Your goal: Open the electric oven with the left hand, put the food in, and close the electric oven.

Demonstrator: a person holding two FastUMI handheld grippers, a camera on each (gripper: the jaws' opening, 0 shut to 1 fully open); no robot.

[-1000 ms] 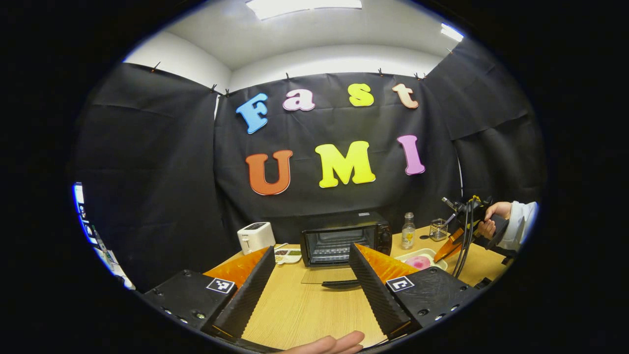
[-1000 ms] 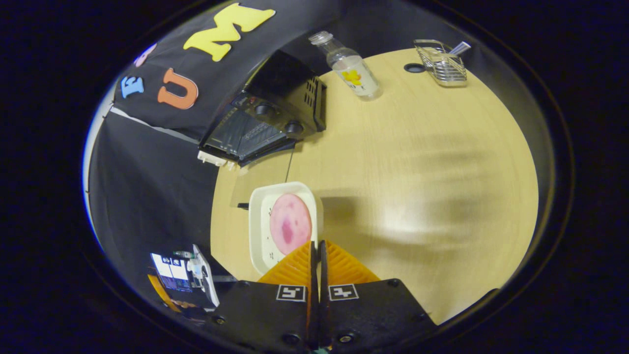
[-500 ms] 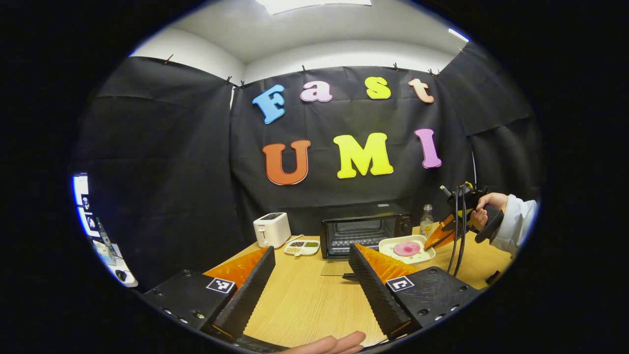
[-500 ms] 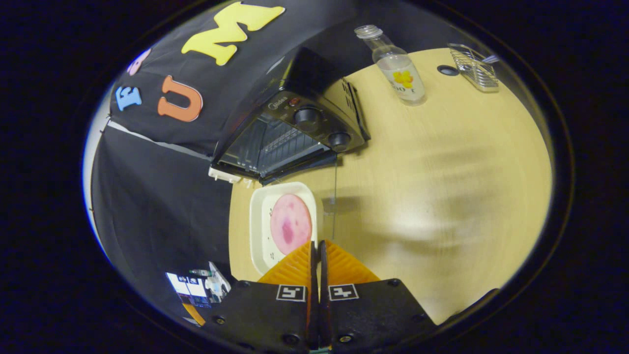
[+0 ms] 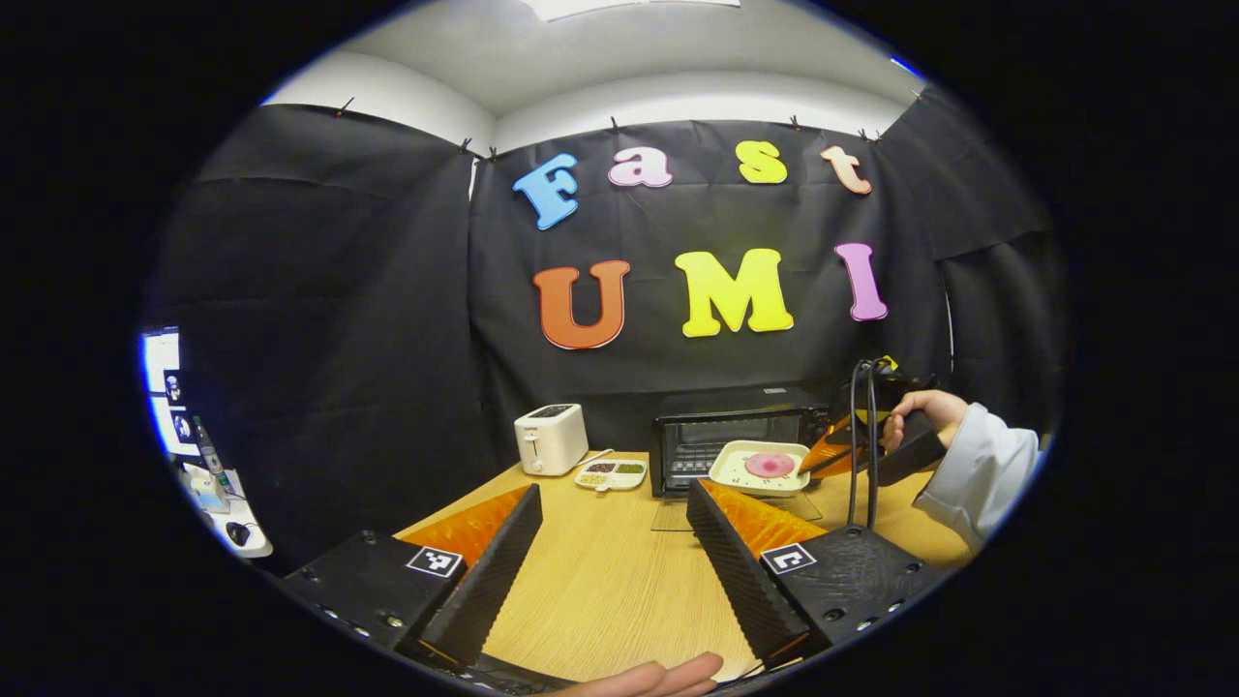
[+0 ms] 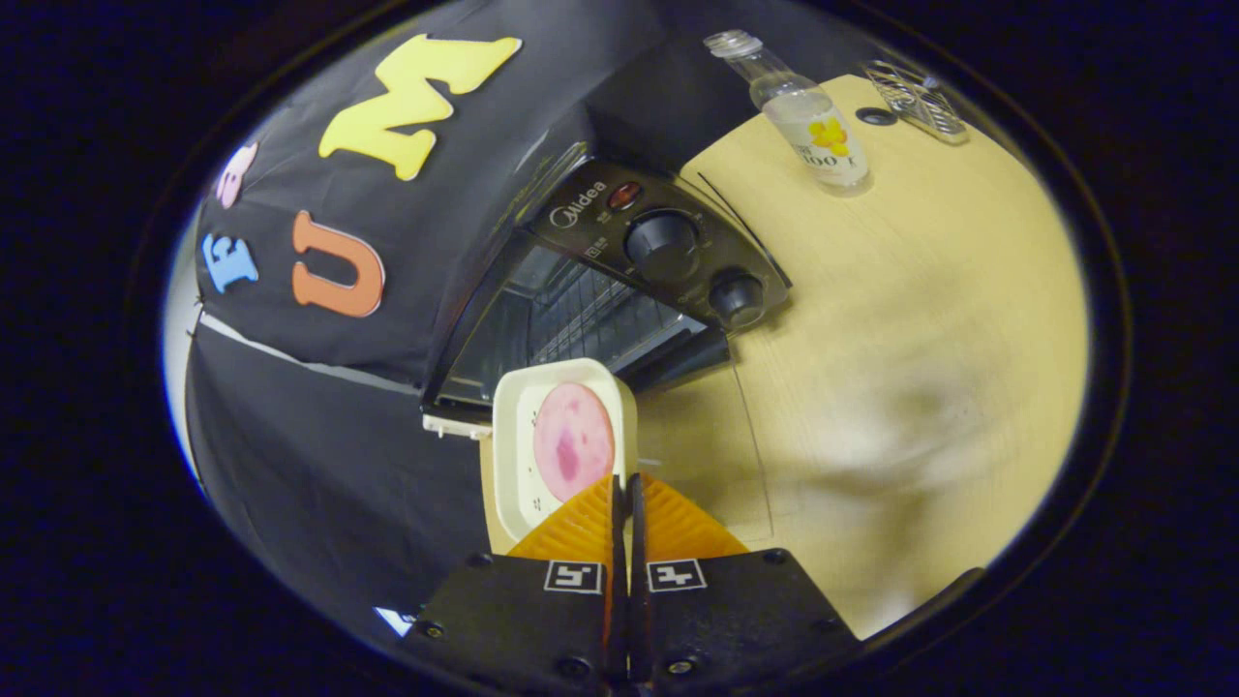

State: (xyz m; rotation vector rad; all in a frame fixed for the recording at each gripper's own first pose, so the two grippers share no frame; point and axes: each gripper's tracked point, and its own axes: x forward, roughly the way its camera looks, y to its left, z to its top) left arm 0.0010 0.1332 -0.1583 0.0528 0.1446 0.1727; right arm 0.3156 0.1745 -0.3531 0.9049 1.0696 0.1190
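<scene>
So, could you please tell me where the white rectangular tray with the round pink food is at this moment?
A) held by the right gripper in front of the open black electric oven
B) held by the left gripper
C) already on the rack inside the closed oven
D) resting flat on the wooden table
A: the right gripper pinches the edge of the white rectangular tray, held before the open black electric oven, door down.

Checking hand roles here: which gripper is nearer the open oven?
Right. The right gripper holds the tray just before the oven; the left gripper hangs open, back over the table.
</scene>
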